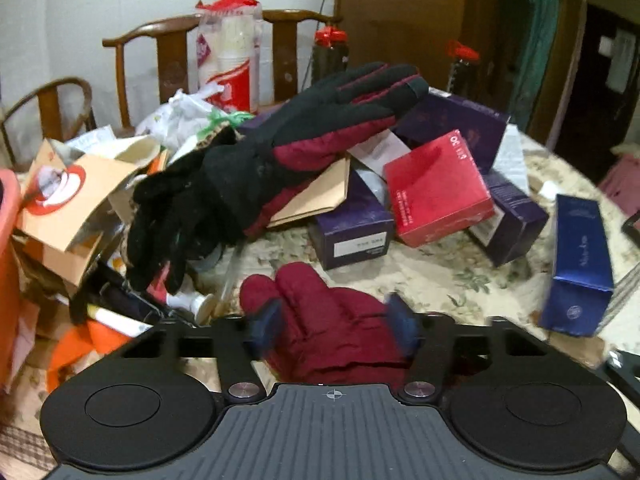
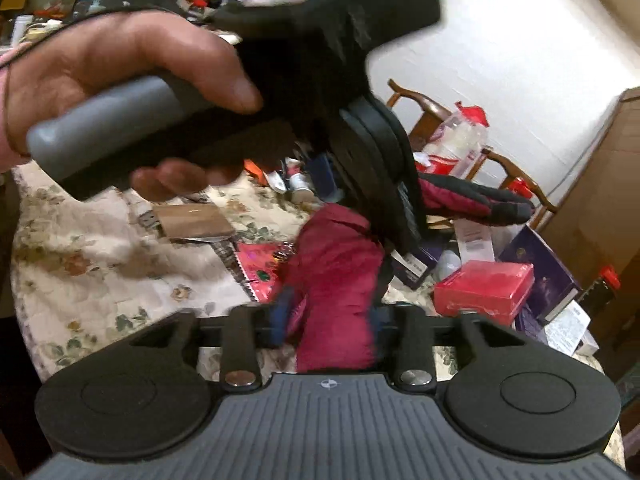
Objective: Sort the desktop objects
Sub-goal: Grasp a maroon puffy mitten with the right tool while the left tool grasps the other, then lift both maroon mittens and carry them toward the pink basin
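Observation:
A dark red glove [image 1: 332,332] sits between the blue pads of my left gripper [image 1: 334,324], which press on it from both sides. In the right wrist view the same glove [image 2: 336,280] hangs between the fingers of my right gripper [image 2: 328,318], whose pads stand slightly off it. A hand [image 2: 120,64] holds the left tool just above, over the glove's far end. A second glove [image 1: 320,132], black and dark red, lies across the pile of boxes behind.
On the floral tablecloth [image 1: 440,276] sit a red box [image 1: 436,188], purple boxes [image 1: 352,232] and a blue box [image 1: 580,264]. Torn cardboard [image 1: 80,196] and clutter fill the left. A pink notebook [image 2: 256,264] lies near the glove. Wooden chairs [image 1: 168,52] stand behind.

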A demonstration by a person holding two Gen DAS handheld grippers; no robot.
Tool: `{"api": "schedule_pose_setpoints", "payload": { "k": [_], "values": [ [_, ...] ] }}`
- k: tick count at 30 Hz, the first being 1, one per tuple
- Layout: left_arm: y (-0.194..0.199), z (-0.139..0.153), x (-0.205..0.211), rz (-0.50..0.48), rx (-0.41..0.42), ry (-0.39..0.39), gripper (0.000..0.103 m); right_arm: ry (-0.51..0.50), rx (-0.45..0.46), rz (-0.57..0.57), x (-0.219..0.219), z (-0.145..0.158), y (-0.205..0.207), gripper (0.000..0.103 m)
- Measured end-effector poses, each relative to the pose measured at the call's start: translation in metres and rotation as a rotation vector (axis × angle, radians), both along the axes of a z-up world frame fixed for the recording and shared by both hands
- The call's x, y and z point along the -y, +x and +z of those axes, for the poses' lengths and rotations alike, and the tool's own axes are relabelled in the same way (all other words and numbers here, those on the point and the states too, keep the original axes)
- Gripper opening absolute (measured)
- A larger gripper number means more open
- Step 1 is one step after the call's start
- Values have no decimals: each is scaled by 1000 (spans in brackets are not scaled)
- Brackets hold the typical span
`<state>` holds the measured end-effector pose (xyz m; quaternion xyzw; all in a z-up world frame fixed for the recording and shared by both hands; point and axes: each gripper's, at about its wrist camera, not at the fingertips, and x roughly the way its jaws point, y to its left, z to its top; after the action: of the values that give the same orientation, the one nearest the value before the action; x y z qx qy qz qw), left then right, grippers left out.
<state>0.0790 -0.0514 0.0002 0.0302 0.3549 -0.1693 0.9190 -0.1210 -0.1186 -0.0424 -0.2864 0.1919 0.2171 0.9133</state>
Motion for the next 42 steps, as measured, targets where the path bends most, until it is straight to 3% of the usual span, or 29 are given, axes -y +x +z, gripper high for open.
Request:
{"api": "schedule_pose_setpoints", "payload": {
  "k": [5,6,8,9,11,17,18,19,21,23,25,29,37,38,40,41,42],
  "values": [
    [-24,9,-7,1,99,42,22,70,-29,-28,6,-9,10,54],
    [-29,12,-10,5,118,41,13,98,-38,-32,8,-8,12,52],
    [-34,19,-15,19,152,52,3,155,-44,-45,12,-5,16,34],
    [-38,22,-17,30,175,61,0,183,-52,-57,14,-4,18,32],
    [-45,27,-24,40,203,62,0,237,-66,-84,17,-1,23,23],
    [-57,32,-44,41,223,37,0,320,0,-141,15,8,23,21],
    [-55,32,-46,27,207,29,23,316,25,-137,13,11,20,21],
    [-52,32,-49,30,184,-7,30,300,43,-124,11,13,18,21],
    [-46,35,-54,63,161,-56,103,244,67,-107,5,15,15,21],
    [-46,38,-54,81,195,-80,103,176,84,-78,-1,11,9,21],
    [-42,40,-45,81,195,-31,103,118,100,-21,-6,3,0,21],
    [-28,27,-33,85,122,30,103,22,150,-5,-15,-9,-6,21],
    [-10,3,-39,97,-2,-63,103,-68,221,12,-21,-19,-10,21],
    [-10,1,-38,93,-5,-75,95,-81,236,12,-21,-21,-11,21],
    [-9,-2,-36,65,-29,-108,62,-116,270,16,-23,-25,-13,21],
    [-9,-4,-34,49,-48,-125,38,-125,277,19,-23,-27,-13,22],
    [-10,-5,-32,45,-48,-127,26,-128,277,21,-24,-28,-13,22]
  ]
}}
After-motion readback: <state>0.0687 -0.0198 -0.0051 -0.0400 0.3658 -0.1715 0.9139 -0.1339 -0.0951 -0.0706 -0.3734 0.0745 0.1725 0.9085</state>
